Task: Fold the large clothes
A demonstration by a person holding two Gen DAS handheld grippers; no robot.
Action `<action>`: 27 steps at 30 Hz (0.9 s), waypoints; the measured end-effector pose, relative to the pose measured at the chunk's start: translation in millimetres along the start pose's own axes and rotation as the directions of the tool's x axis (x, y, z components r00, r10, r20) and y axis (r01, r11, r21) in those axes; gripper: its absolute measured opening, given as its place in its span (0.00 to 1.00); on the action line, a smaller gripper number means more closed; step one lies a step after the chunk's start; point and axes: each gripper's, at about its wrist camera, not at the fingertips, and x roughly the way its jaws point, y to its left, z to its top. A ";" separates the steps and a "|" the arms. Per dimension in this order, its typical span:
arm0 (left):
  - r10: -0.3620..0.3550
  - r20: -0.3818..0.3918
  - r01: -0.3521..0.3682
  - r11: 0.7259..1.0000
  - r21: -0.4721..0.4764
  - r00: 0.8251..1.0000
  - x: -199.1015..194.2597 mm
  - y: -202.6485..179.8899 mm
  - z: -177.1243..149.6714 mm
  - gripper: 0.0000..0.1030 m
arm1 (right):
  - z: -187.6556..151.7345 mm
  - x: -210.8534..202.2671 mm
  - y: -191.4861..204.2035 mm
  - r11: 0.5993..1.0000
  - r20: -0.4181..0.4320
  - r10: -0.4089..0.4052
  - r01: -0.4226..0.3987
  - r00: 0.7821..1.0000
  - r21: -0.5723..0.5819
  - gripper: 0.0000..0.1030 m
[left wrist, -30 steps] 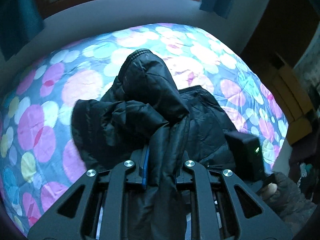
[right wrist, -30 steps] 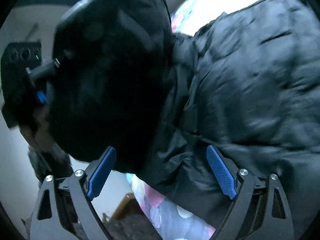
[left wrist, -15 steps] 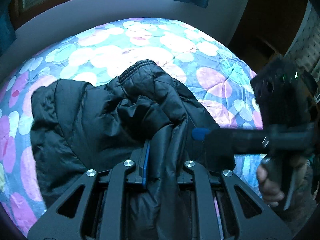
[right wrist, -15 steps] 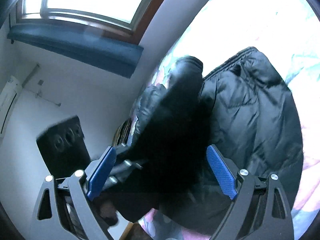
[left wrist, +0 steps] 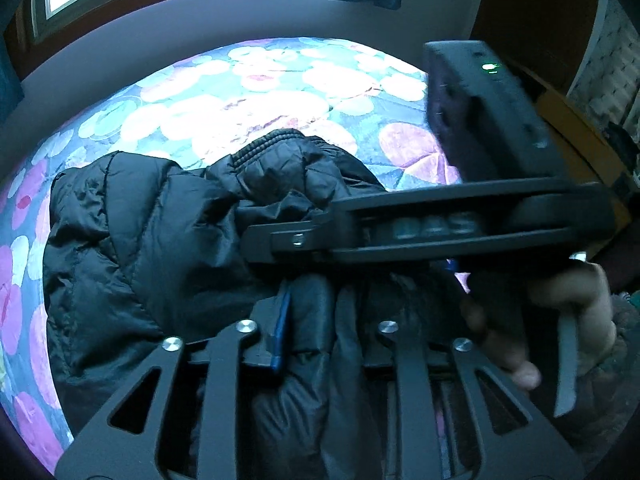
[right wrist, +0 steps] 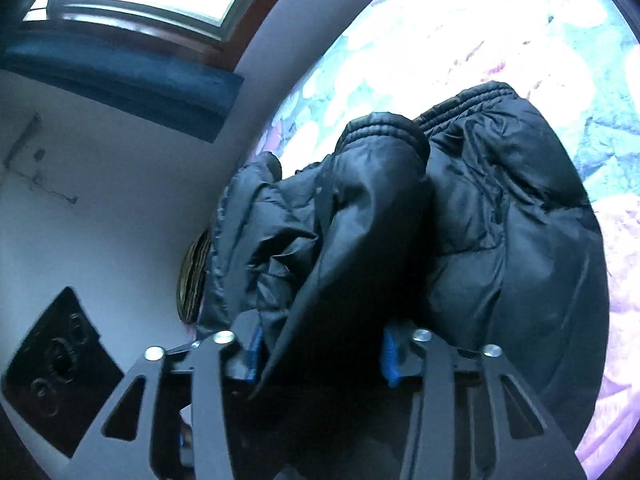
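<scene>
The black jacket (left wrist: 168, 240) lies bunched on the flowered bedspread (left wrist: 280, 92). The left gripper (left wrist: 320, 320) is loosening, a fold probably still between its fingers. The right gripper (right wrist: 320, 352) is closing on a sleeve (right wrist: 360, 208) that runs straight away from it.

Right claw (right wrist: 320, 354) swung in across the black jacket (left wrist: 168, 240), jaws closing on a sleeve; left claw (left wrist: 320, 332) jaws opening.

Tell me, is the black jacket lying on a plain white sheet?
No, the black jacket lies on a bedspread printed with pink, green and white circles.
</scene>
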 end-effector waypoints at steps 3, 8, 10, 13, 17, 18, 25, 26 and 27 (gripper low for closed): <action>-0.065 0.037 0.065 0.998 -0.018 0.997 -18.2 0.3 -5.2 0.38 | 2.6 1.5 -3.7 1.000 -0.007 -0.024 0.024 1.000 -0.004 0.33; -0.124 0.181 0.131 0.991 -0.027 0.976 -77.9 19.6 -21.2 0.60 | 4.5 2.8 -11.9 1.000 -0.016 -0.014 0.014 1.000 0.015 0.31; -0.080 0.240 0.095 0.994 -0.054 0.968 -97.0 39.5 -30.4 0.66 | 2.1 0.1 -12.0 1.000 -0.017 -0.013 0.013 1.000 0.012 0.31; 0.048 0.302 -0.009 0.992 -0.129 0.952 -113.6 82.8 -50.9 0.71 | 0.7 -4.8 -16.3 1.000 -0.027 -0.006 0.007 1.000 0.006 0.31; 0.110 0.256 -0.030 0.955 -0.295 0.960 -98.2 144.7 -86.8 0.71 | 5.2 -2.6 -12.4 1.000 -0.039 -0.003 0.002 0.999 -0.004 0.45; 0.090 0.247 -0.008 0.949 -0.316 0.965 -92.8 152.8 -93.7 0.72 | 4.7 -2.3 -8.3 1.000 -0.039 0.001 -0.001 0.999 -0.011 0.56; -0.095 0.298 0.214 0.892 -0.398 0.950 -64.5 170.5 -115.1 0.76 | -2.1 6.1 22.3 0.986 -0.036 -0.082 0.076 0.996 -0.148 0.42; -0.108 0.299 0.228 0.887 -0.403 0.948 -59.4 169.5 -114.3 0.76 | -3.5 7.2 23.8 0.984 -0.030 -0.092 0.086 0.995 -0.156 0.32; -0.108 0.301 0.227 0.889 -0.398 0.948 -58.6 167.5 -112.9 0.77 | -4.3 5.0 25.3 0.983 -0.013 -0.100 0.097 0.995 -0.159 0.25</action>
